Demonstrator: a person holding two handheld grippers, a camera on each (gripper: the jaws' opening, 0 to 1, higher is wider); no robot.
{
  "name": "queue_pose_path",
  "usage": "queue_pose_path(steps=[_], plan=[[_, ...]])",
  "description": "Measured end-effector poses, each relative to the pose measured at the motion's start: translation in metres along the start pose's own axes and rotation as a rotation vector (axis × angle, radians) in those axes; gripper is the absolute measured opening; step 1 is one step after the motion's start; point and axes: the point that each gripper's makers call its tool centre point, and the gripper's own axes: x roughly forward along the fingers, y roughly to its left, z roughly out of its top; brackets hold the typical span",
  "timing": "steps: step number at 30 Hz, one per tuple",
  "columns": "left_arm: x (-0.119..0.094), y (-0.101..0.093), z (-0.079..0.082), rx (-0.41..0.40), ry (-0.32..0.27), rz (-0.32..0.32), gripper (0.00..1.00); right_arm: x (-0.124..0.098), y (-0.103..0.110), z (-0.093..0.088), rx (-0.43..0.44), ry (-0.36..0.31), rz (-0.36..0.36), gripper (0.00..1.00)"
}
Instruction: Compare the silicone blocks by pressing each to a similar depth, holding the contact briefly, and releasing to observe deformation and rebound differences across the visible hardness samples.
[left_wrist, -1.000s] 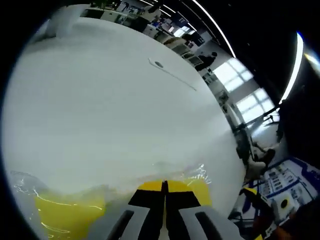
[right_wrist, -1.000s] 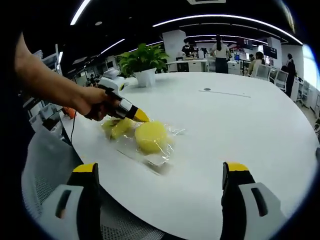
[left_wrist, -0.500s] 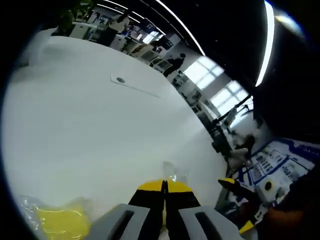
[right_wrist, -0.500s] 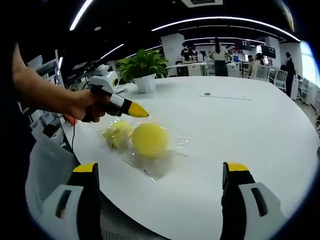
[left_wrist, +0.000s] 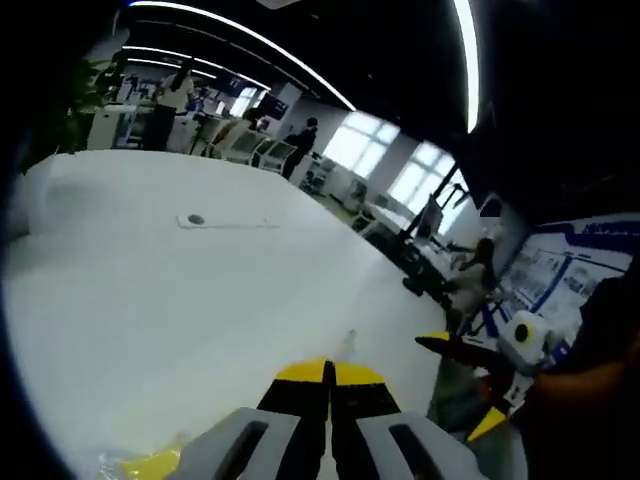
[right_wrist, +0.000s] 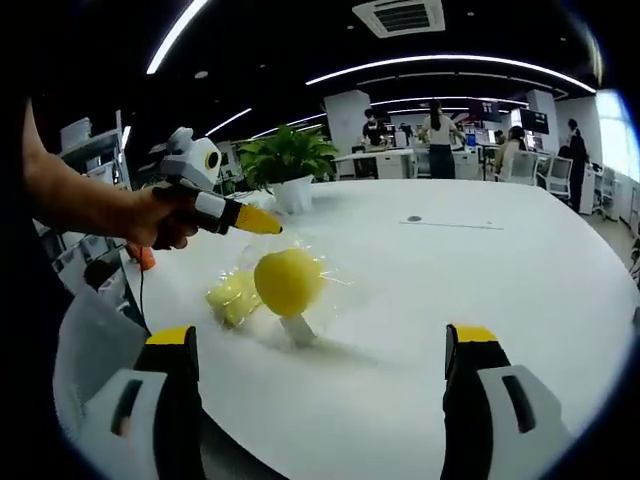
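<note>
The left gripper (left_wrist: 328, 375), grey with yellow tips, has its jaws pressed together on nothing. In the right gripper view it is held in a hand (right_wrist: 160, 218) and hangs just above the wrapped samples, apart from them. The right gripper (right_wrist: 325, 345) stands wide, its two yellow-tipped jaws far apart and empty, well back from the samples.

On the round white table (right_wrist: 480, 270) lie the round yellow silicone block (right_wrist: 288, 282) and, just beside it on the left-gripper side, a paler yellow silicone block (right_wrist: 233, 296), both inside a crinkled clear plastic wrap (right_wrist: 300, 325). The round block seems lifted and tilted on a fold of the wrap rather than lying flat; a sliver of yellow (left_wrist: 150, 465) shows at the left gripper's base.

Both blocks look light and soft, likely to dent and spring back, and the wrap looks slippery, so they may slide or roll when pushed. A press is best placed on the middle of a block's top, straight down.

A potted green plant (right_wrist: 288, 160) stands at the far edge.
</note>
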Motion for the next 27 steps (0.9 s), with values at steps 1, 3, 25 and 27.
queue_pose_path(steps=[1,3,25,27], plan=[[-0.003,-0.003,0.003,0.029,-0.002,0.006,0.0,0.001,0.006,0.003,-0.013,-0.015,0.035,0.96],[-0.007,-0.01,0.007,0.082,-0.005,-0.011,0.0,0.002,0.009,0.007,-0.024,-0.027,0.043,0.96],[-0.052,-0.082,0.08,0.118,-0.141,-0.173,0.0,0.019,0.008,0.085,0.015,-0.223,0.154,0.96],[-0.054,-0.09,0.084,0.103,-0.147,-0.2,0.0,0.023,0.017,0.082,0.046,-0.203,0.2,0.96]])
